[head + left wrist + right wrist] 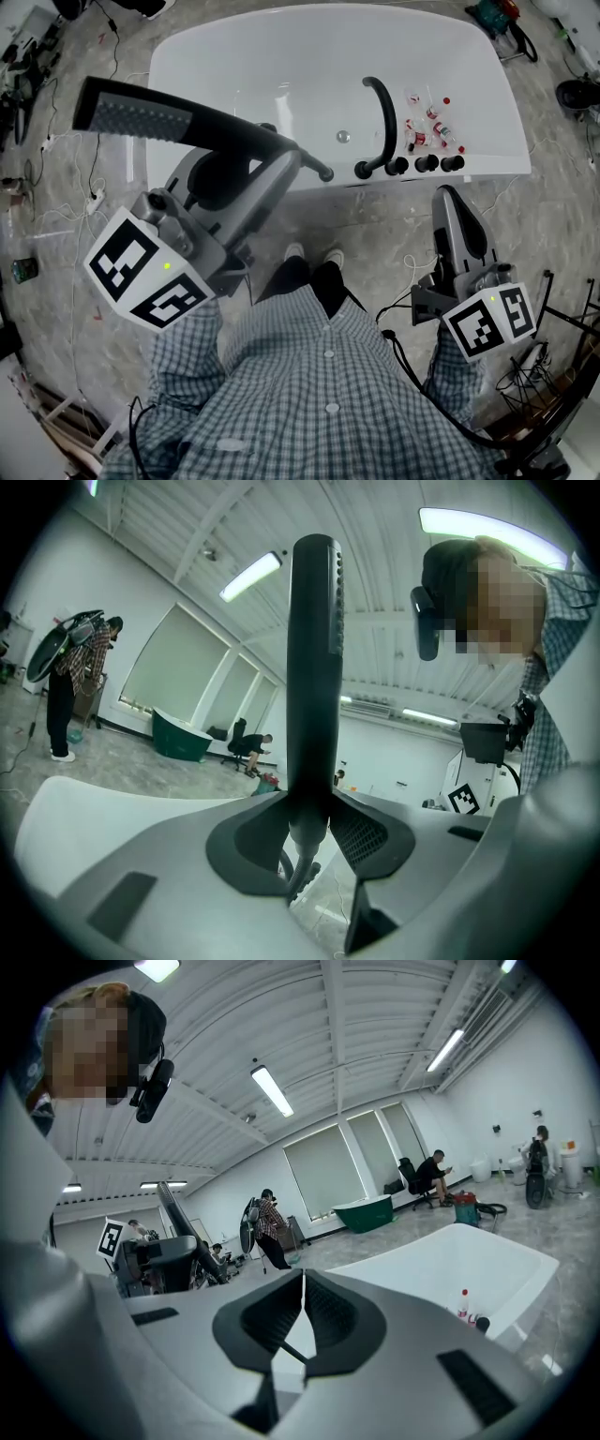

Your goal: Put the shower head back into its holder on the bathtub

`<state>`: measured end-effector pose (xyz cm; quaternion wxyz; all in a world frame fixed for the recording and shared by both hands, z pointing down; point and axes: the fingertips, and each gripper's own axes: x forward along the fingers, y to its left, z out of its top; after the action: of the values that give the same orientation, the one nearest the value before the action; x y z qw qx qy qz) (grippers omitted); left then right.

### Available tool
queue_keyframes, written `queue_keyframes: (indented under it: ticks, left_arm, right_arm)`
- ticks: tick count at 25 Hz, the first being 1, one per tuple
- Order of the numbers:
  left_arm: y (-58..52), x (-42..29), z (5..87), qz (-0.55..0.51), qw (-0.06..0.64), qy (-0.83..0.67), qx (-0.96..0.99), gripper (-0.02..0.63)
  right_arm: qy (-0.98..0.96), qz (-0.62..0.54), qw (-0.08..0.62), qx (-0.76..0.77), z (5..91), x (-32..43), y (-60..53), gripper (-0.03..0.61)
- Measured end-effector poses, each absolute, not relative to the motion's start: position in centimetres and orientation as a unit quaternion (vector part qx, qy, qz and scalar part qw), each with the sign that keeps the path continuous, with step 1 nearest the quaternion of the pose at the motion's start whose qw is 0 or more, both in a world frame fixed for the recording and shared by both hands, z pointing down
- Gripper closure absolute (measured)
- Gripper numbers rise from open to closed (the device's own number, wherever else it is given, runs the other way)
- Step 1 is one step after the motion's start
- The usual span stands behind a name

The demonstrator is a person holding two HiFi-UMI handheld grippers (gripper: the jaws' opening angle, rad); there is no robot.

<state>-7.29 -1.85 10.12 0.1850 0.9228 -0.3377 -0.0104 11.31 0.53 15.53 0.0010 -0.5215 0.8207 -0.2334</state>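
While the person stood on the grey marbled floor [84, 281] facing the long side of the white oval bathtub [187, 56], the left tongs [281, 167] were clamped on the long black bar-shaped shower head [141, 114]. In the left gripper view the two dark pads pressed against the narrow lower part of the shower head [312, 667] from either side, just above its thin bottom end, and the bar rose straight up between them towards the ceiling lights. From the head view the broad spray end, with its dotted grey face, reached out up and to the left past the tub's near left corner, while the thin end pointed right, towards the foot of the curved black spout [384, 122] on the tub's front ledge. The shower head was held in the air, apart from the tub's fittings. Just right of the spout's foot stood a row of round black knobs [427, 164], and behind them some small red-and-white bottles [427, 127]; I could not tell which fitting was the holder.

The right tongs [450, 197] hung low at the person's right side, short of the tub's rim, with nothing in them. In the right gripper view their pads [323, 1312] met along a thin line, the white tub [450, 1269] beyond them.
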Motion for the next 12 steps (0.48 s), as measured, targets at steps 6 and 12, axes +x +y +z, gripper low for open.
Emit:
queue_keyframes:
  ticks: [6, 12]
  left_arm:
    - [-2.4, -7.4, 11.5, -0.011, 0.191, -0.346, 0.919, 0.474]
    - [-2.5, -7.5, 12.2, -0.009, 0.199, -0.348, 0.916, 0.474]
  right_arm:
    - [0.824, -0.235, -0.007, -0.516, 16.3, 10.9, 0.3, 0.56]
    - [0.825, -0.235, -0.018, -0.514, 16.7, 10.8, 0.1, 0.56]
